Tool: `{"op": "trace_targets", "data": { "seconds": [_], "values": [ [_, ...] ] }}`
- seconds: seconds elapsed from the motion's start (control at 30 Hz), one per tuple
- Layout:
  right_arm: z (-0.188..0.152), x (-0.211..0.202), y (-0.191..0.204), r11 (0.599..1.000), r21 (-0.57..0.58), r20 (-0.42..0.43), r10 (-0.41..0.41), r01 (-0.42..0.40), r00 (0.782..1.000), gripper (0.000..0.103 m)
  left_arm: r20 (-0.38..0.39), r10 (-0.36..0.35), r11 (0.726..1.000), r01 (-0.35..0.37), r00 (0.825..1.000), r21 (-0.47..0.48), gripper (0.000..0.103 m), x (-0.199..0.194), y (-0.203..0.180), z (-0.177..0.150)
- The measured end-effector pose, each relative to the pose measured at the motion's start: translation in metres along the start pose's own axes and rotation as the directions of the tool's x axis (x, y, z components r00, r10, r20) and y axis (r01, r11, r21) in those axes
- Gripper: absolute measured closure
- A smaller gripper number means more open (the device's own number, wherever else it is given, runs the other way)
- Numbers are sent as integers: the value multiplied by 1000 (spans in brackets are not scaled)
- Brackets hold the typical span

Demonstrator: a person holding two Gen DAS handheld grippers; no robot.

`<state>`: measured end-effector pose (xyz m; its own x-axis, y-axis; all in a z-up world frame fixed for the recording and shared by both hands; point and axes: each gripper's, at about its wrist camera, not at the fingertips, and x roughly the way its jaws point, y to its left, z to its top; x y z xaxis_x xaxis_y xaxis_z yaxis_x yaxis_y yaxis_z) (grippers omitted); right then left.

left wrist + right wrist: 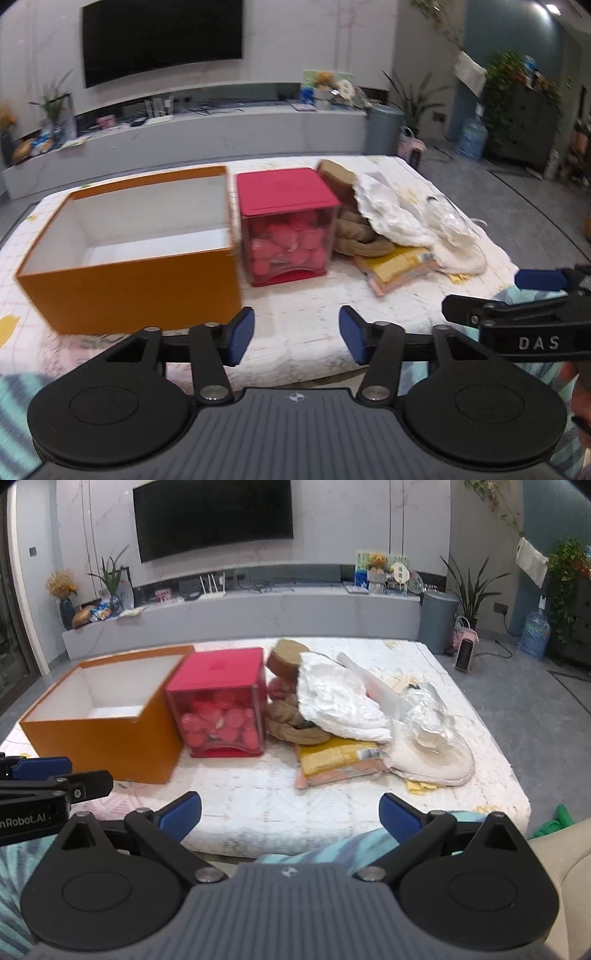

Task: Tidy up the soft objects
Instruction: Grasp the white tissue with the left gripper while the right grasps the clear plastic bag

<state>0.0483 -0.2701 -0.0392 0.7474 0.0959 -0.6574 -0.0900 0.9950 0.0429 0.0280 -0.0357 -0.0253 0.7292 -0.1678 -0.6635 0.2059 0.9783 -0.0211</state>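
An open orange box (129, 273) (107, 746) with a white inside stands at the left of a padded table (303, 310) (266, 805). A red-lidded clear cube (291, 229) (221, 709) of pink pieces stands beside it. To its right lies a pile of soft things: a brown knotted cushion (354, 236) (291, 723), white crumpled cloth (391, 210) (340, 705), a cream pad (432, 760) and a yellow packet (399, 266) (336, 760). My left gripper (297, 334) is open and empty near the table's front edge. My right gripper (290, 812) is open and empty, also at the front edge.
Behind the table runs a long grey TV bench (258, 613) under a wall screen. A grey bin (437, 620), a small heater (463, 653) and a water bottle (533, 631) stand on the floor at the right. Striped teal fabric (332, 849) lies just under my grippers.
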Motion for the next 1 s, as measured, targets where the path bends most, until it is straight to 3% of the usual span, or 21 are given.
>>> {"op": "trace_targets", "data": {
  "seconds": [0.13, 0.37, 0.53, 0.8, 1.0],
  "values": [
    [9, 18, -14, 999, -34, -48, -26, 24, 999, 13, -44, -34, 999, 34, 998, 11, 57, 23, -13, 12],
    [29, 54, -55, 997, -52, -140, -67, 60, 988, 16, -123, -76, 997, 75, 989, -12, 57, 65, -32, 40],
    [48, 80, -82, 992, -81, -177, -111, 98, 978, 17, -187, -113, 993, 102, 976, -67, 44, 97, -49, 62],
    [80, 121, -129, 988, -58, -207, -151, 142, 967, 16, -195, -131, 983, 101, 972, -156, 30, 144, -81, 99],
    [100, 151, -153, 988, -49, -207, -157, 150, 966, 8, -175, -70, 977, 32, 982, -210, 24, 179, -93, 114]
  ]
}}
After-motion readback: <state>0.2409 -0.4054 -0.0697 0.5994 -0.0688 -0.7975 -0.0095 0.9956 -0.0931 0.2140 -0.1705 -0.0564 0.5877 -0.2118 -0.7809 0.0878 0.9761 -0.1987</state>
